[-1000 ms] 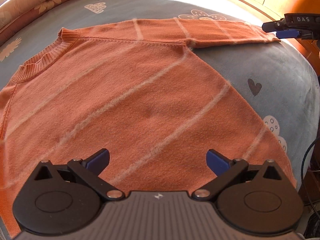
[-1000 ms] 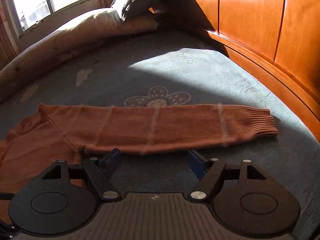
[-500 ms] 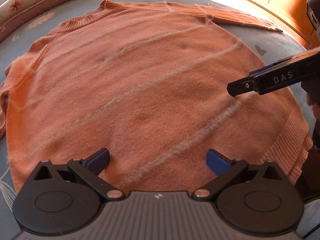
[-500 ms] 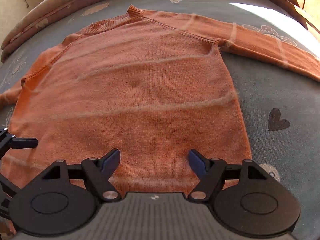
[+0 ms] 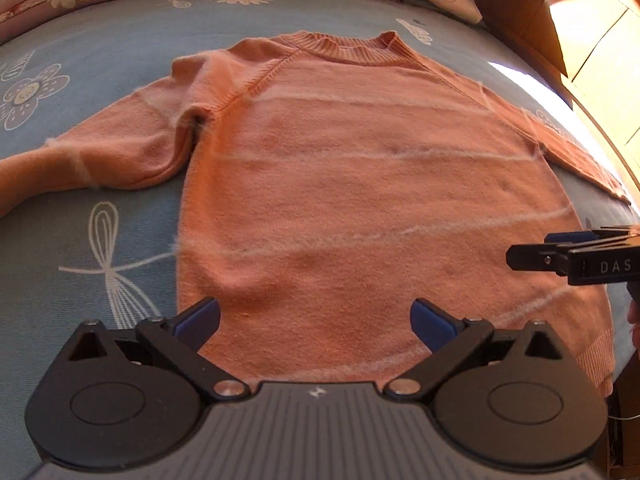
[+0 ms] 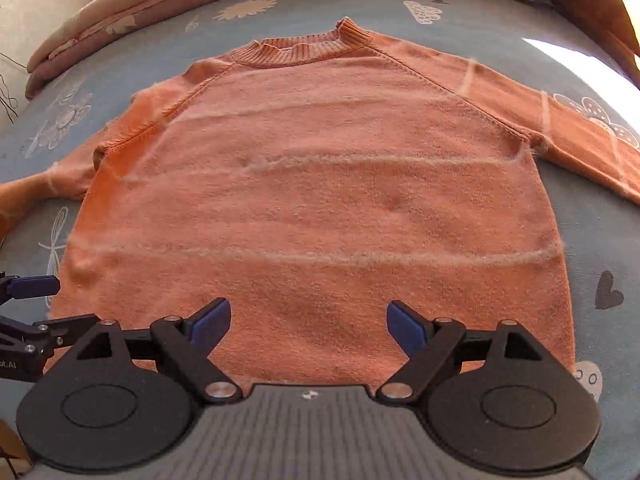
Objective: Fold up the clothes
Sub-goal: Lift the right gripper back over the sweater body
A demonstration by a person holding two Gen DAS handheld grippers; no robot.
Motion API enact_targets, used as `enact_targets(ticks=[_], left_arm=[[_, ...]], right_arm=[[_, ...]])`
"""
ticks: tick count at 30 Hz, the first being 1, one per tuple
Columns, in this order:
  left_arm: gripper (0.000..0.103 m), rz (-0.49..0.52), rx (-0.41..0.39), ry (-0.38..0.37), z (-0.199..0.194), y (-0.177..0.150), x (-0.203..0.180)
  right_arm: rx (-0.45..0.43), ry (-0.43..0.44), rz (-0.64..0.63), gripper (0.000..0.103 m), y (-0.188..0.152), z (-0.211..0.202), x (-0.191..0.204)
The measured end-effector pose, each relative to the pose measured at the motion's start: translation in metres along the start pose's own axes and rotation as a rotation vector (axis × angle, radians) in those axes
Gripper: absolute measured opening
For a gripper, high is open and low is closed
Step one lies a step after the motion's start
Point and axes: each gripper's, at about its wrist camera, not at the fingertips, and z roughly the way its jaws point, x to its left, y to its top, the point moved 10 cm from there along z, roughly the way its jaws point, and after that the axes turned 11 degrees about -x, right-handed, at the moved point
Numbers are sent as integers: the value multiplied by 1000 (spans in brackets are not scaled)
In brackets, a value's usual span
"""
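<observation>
Orange sweater lies flat, front up, on the blue patterned bedspread. Collar sits at top centre of both frames, hem at the bottom, under the grippers. One sleeve trails off lower left in the left wrist view, slightly bunched at the armpit; the other runs out to the right edge of frame.

Left gripper: jaws wide, nothing between them, hovering over the hem near the sweater's left side edge. Right gripper: jaws wide too, have just been opening further, nothing between them, over the hem a bit right of centre. Each gripper shows at the edge of the other's view.

Step, as I read it: pre-grasp for the first fold. Nothing folded yet, so the task is barely started.

Next move probably needs: both grippers drop to the hem, or one goes out to a sleeve, and pinch a single edge cleanly. The knit is soft and fuzzy, so expect drag and bunching if the lift is uneven.
</observation>
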Motion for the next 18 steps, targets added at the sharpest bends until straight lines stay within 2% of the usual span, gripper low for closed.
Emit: enact_targets(ticks=[2, 4, 7, 10, 13, 15, 18], left_arm=[[98, -4, -35, 12, 3, 14, 15], [98, 13, -61, -16, 10, 24, 15], [98, 19, -47, -53, 32, 24, 11], [98, 18, -1, -56, 44, 8, 12], [99, 75, -35, -50, 31, -8, 15], [99, 105, -25, -64, 22, -17, 13], [99, 127, 4, -89, 8, -28, 10]], right_arm=[[-1, 26, -17, 88, 3, 7, 17], [-2, 51, -37, 88, 5, 15, 34], [8, 64, -45, 88, 7, 25, 46], [26, 58, -39, 88, 4, 32, 50], [70, 36, -22, 89, -7, 38, 45], [72, 35, -12, 89, -13, 39, 41], [66, 42, -27, 95, -17, 41, 44]])
